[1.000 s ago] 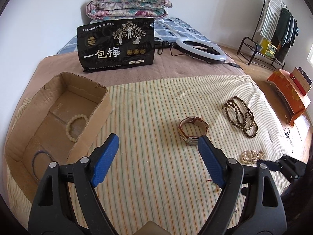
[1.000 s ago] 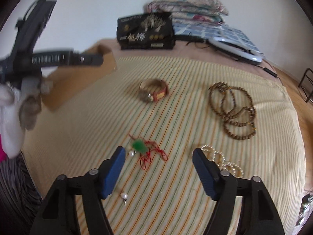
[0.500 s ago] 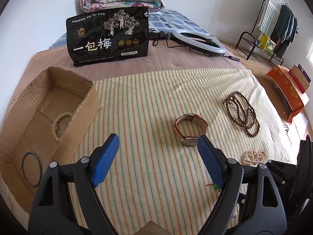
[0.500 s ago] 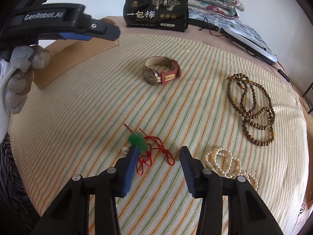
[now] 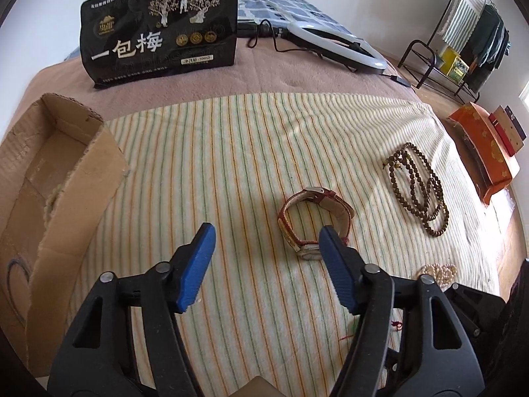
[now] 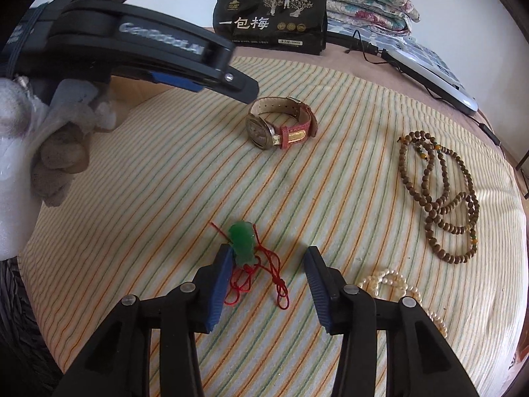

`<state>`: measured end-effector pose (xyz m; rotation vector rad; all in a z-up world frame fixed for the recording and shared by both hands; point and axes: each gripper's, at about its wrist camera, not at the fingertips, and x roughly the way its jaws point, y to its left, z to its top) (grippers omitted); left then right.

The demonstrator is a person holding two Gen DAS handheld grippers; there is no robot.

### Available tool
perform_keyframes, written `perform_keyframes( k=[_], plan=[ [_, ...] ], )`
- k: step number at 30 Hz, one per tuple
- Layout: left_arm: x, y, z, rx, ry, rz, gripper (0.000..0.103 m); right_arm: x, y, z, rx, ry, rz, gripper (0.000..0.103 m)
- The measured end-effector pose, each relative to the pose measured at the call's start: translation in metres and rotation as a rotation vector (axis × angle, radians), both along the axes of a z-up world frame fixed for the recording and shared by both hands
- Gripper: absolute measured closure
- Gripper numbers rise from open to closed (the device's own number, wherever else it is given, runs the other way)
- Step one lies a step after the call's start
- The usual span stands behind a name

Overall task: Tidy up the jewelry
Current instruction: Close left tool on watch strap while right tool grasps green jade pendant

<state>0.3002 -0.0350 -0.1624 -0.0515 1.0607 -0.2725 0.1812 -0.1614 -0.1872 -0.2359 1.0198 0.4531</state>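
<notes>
Item: green pendant (image 6: 243, 243) w/ red cord, lower centre of frame, touching right gripper (image 6: 266, 256)'s left pad; jaws wide, empty. Centre over stone before closing. Left gripper (image 5: 266, 241) wide, idle.

Both the left hand-held gripper (image 5: 266, 231) and right hand-held gripper (image 6: 266, 254) hover with jaws spread apart.

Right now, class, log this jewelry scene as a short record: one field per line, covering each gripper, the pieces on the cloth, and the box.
left gripper: open, above the striped cloth, watch just ahead
right gripper: open, around the green pendant and its red cord
wooden beads: loose on cloth, right side
pearls: near edge, beside right gripper
cardboard box: left; holds a pale bead bracelet and a dark ring
</notes>
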Motion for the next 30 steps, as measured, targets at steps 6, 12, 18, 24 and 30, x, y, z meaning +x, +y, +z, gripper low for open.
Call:
perform_keyframes(
  k=[6, 12, 18, 24, 30],
  plan=[
    [0.014, -0.003, -0.012, -0.022, 0.039, 0.025, 0.047, 0.005, -0.004, 0.001, -0.010, 0.002, -0.008, 0.077],
    [0.020, -0.008, -0.023, -0.021, 0.067, 0.020, 0.053, 0.006, -0.005, 0.002, -0.018, -0.003, -0.017, 0.089],
    [0.022, -0.011, -0.027, -0.006, 0.067, 0.015, 0.071, 0.007, -0.007, 0.003, -0.015, -0.001, -0.026, 0.093],
    [0.022, -0.011, -0.029, 0.020, 0.068, 0.010, 0.095, 0.006, -0.006, 0.005, -0.016, -0.004, -0.030, 0.093],
    [0.021, -0.011, -0.026, 0.013, 0.058, 0.010, 0.098, 0.007, -0.009, 0.007, -0.004, -0.007, -0.038, 0.093]
  ],
)
